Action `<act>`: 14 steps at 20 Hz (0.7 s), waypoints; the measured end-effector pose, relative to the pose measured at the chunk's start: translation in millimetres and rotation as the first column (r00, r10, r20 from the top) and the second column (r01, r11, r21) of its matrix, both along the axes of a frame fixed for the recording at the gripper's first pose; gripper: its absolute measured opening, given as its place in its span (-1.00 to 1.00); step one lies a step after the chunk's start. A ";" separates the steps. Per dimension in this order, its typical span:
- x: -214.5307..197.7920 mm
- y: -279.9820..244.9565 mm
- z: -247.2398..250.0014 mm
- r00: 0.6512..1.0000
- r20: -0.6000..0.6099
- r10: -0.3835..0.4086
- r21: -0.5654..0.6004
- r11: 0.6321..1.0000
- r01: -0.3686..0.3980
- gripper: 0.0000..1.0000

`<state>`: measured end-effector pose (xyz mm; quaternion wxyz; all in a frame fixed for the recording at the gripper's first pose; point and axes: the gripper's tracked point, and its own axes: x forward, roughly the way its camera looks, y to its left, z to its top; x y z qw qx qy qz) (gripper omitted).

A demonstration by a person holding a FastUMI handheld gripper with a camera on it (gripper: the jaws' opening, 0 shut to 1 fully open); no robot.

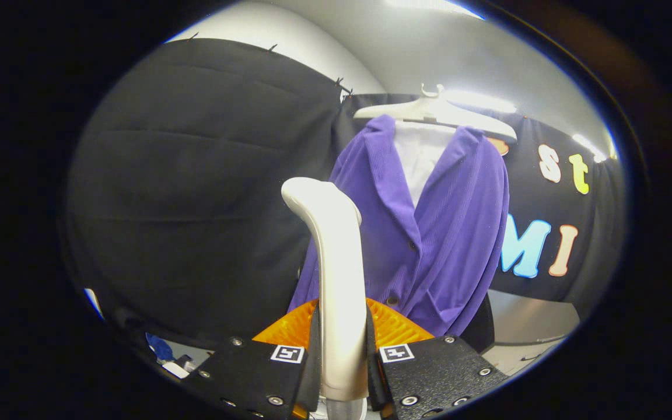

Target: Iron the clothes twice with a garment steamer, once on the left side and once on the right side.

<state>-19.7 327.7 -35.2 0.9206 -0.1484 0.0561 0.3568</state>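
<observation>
A white garment steamer (336,262) stands upright between my fingers, its curved head rising above them. My gripper (343,356) is shut on the steamer's handle, one finger pressing each side. Just beyond the steamer hangs a purple ribbed cardigan (429,233) over a white shirt (420,157), both on a white hanger (435,111). The steamer head sits in front of the cardigan's left side, a short way off the cloth; whether it touches I cannot tell.
The booth's black cloth wall (196,186) fills the space left of the garment and continues behind it. A pale floor or table surface (528,326) lies low to the right. Small blue and white items (164,353) lie low on the left.
</observation>
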 end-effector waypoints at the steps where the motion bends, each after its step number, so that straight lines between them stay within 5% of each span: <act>1: 1.0 5.8 16.5 0.999 0.031 0.010 0.013 1.000 -0.010 -0.35; 8: 41.3 16.9 115.4 0.938 0.343 -0.054 0.087 0.996 0.025 -0.34; 14: 91.7 30.8 90.1 0.940 0.318 -0.126 0.060 0.992 0.112 -0.33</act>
